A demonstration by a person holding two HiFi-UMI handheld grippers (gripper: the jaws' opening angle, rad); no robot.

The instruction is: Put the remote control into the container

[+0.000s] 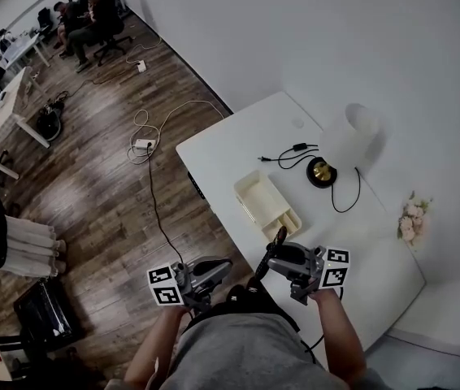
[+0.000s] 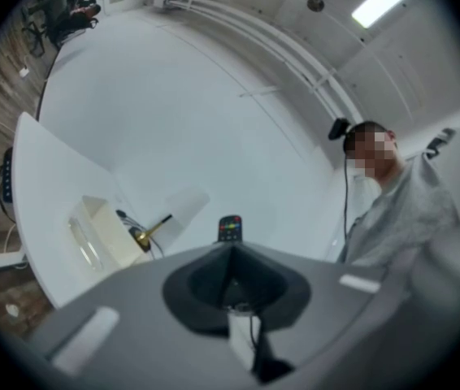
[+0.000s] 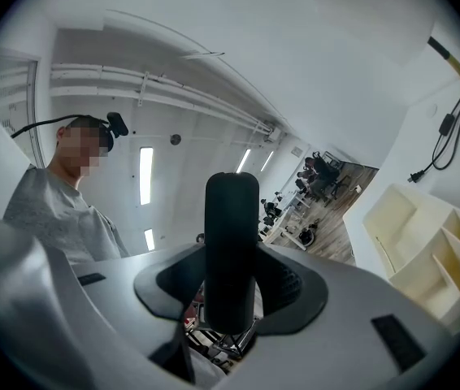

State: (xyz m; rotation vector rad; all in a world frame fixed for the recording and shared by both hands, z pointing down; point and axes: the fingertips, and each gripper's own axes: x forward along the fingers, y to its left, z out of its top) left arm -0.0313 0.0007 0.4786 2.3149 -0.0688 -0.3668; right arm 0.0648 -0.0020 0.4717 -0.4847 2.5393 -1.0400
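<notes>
Head view: remote control (image 1: 278, 237) is being held in the right gripper (image 1: 272, 257), off the table (image 1: 238, 136), above its near edge and just beside the cream container (image 1: 290, 218). Container is being seen from above, divided into one long compartment and smaller ones; only bare cream floors are showing inside. Left gripper (image 1: 226, 266) is being held near the right one, over the floor beside the table.

Left gripper view: left gripper (image 2: 232, 252) is being kept with jaws together, nothing between them. Remote control (image 2: 230, 228) is being seen beyond the tips, coloured buttons facing the camera; container (image 2: 92, 230) is lying at left.

Right gripper view: right gripper (image 3: 232, 295) is being kept clamped on the remote control (image 3: 232, 234), standing upright between the pads. Container (image 3: 392, 197) is being seen at right, dividers visible, compartments bare.
</notes>
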